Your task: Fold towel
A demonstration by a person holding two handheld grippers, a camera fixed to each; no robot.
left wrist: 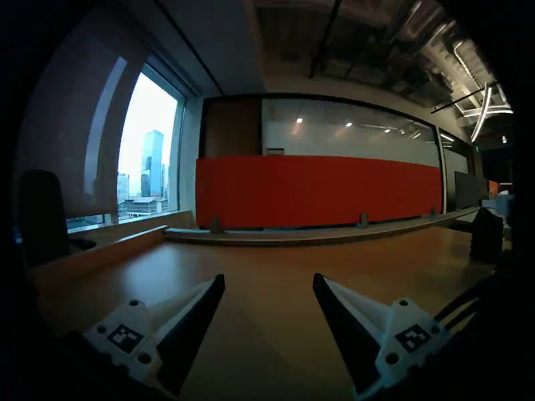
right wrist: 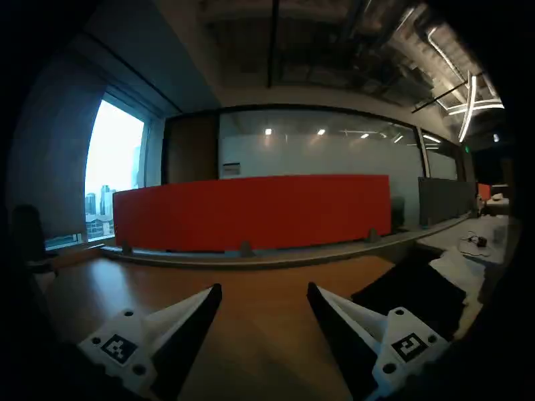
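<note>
Above the smooth wooden desk (left wrist: 374,257), the left tongs (left wrist: 267,276) and right tongs (right wrist: 263,285) gape empty, a flat dark cloth (right wrist: 414,294) nearby.

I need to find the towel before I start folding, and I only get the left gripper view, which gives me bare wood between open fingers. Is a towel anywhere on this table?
Observer: Yes. In the right gripper view a black towel lies flat on the wooden table, off to the right of that gripper's right finger.
Operator: Has the right gripper got hold of it?
Observer: No. The right gripper is open, with only bare wood between its fingers.
Operator: Anything close to the towel?
Observer: Something flat and white, cloth or paper, lies just beyond its far edge.
</note>
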